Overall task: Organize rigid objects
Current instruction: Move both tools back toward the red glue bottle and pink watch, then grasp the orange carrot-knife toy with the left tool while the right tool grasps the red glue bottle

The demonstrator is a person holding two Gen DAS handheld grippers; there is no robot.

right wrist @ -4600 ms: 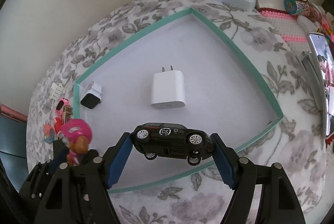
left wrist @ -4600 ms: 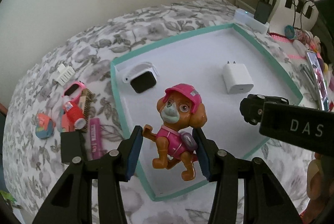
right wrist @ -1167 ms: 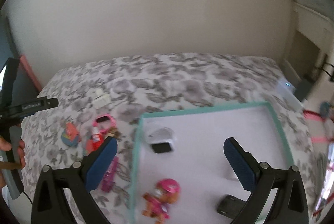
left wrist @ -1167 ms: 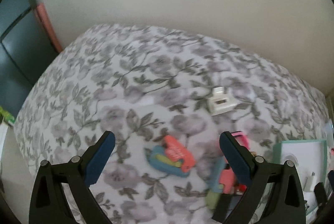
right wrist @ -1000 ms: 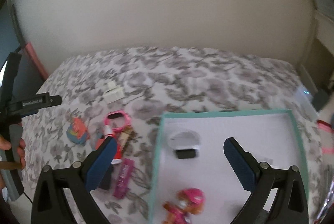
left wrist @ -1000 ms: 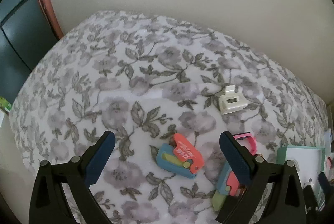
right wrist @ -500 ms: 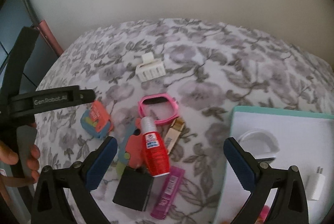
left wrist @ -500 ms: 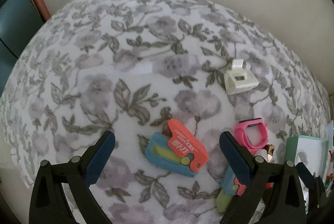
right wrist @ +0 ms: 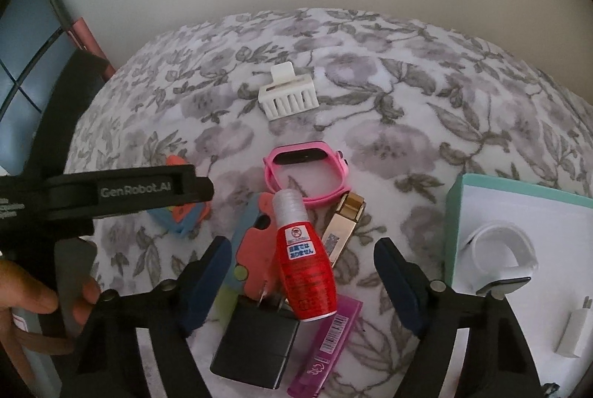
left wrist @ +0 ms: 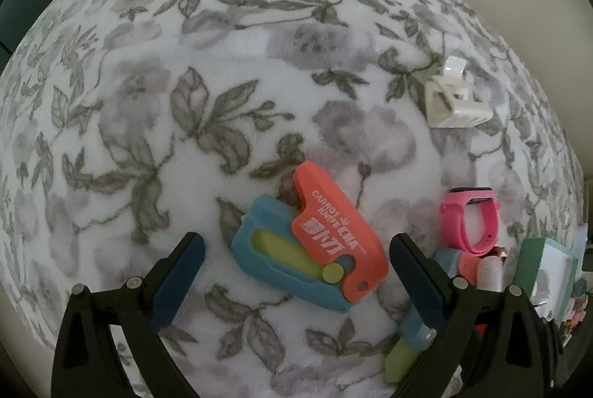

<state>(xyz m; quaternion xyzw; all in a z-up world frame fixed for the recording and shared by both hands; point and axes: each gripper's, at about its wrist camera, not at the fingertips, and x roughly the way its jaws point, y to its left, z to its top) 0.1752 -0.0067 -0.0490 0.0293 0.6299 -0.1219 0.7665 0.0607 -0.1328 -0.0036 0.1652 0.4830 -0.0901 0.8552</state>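
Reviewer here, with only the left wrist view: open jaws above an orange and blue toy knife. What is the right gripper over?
Observer: The right gripper is above the cluttered pile. Its jaws are closing with a red bottle between them, and the pads are not yet on it.
Operator: What is around that bottle?
Observer: Its base overlaps a black charger, beside a purple tube.
Operator: What is in the tray?
Observer: A white watch and a white plug lie in the teal-rimmed tray.

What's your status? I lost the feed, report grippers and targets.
Left gripper open over carrot knife toy. Right gripper closing around red bottle, pads not touching. Black charger and pink tube crowd it.
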